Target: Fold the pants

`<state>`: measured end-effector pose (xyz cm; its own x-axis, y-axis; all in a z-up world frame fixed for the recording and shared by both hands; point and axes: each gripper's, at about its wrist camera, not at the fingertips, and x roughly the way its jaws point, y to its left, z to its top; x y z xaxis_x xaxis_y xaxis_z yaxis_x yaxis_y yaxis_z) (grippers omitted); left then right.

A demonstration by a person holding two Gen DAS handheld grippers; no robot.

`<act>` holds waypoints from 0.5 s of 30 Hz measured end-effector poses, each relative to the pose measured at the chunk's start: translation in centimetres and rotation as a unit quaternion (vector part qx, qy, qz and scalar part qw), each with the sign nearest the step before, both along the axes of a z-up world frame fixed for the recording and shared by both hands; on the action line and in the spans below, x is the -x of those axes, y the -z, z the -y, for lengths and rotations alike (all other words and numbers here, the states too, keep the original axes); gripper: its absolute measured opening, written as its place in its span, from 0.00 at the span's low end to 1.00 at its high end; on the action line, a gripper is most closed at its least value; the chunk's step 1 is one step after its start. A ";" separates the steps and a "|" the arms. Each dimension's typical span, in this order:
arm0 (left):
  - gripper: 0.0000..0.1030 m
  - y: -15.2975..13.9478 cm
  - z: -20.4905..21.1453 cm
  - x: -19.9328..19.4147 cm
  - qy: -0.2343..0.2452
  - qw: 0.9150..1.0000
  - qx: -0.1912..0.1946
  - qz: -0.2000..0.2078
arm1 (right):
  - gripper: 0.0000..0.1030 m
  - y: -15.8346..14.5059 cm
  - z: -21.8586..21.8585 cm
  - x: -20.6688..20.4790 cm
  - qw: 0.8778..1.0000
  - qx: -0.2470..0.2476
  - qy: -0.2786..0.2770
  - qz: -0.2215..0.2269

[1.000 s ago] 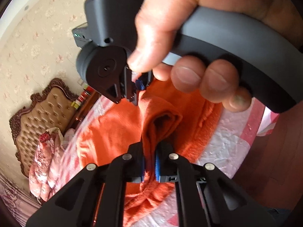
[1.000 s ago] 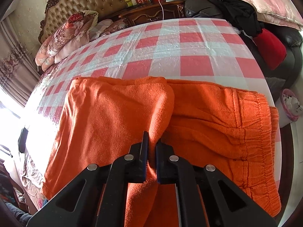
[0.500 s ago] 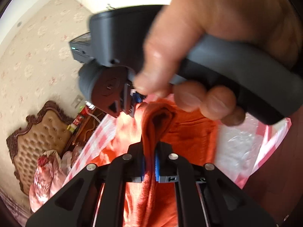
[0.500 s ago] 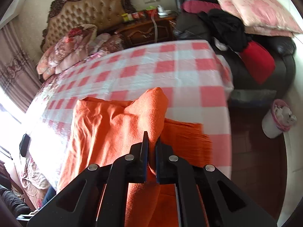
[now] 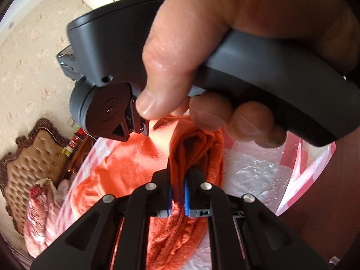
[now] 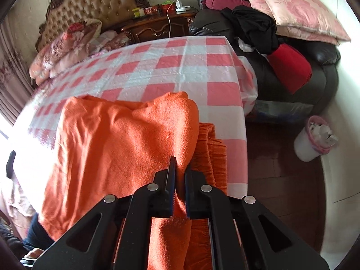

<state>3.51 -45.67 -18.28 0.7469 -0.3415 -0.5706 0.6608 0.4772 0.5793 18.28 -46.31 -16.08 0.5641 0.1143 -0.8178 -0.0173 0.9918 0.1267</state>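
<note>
Both hand-held grippers, left (image 5: 178, 193) and right (image 6: 180, 193), pinched orange pants (image 6: 117, 139) near the checkered bed's (image 6: 171, 67) floor-side edge.

A bed (image 6: 157, 72) covered with a pink-and-white checked sheet (image 6: 216, 60). Orange pants (image 6: 108, 139) lie on its near end; folded floral quilts (image 6: 67, 45) are piled against the tufted headboard (image 6: 94, 4).

No readable text or labels, seemingly, anywhere here.
</note>
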 end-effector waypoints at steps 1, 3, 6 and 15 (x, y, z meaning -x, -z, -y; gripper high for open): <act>0.07 0.0 -0.1 -0.1 0.001 1.000 0.003 -0.003 | 0.05 0.0 -0.1 0.1 1.000 0.006 0.001 0.002; 0.09 0.1 -0.2 -0.3 0.002 1.000 0.011 -0.013 | 0.05 0.1 -0.3 0.2 1.000 0.015 0.003 0.006; 0.16 -0.3 -0.8 -0.7 0.001 0.999 0.038 -0.031 | 0.05 0.0 -0.3 0.4 1.000 0.023 0.007 0.010; 0.78 -5.5 -6.2 0.2 0.035 0.985 0.156 -0.067 | 0.10 -2.1 1.1 2.2 0.995 0.058 0.060 0.046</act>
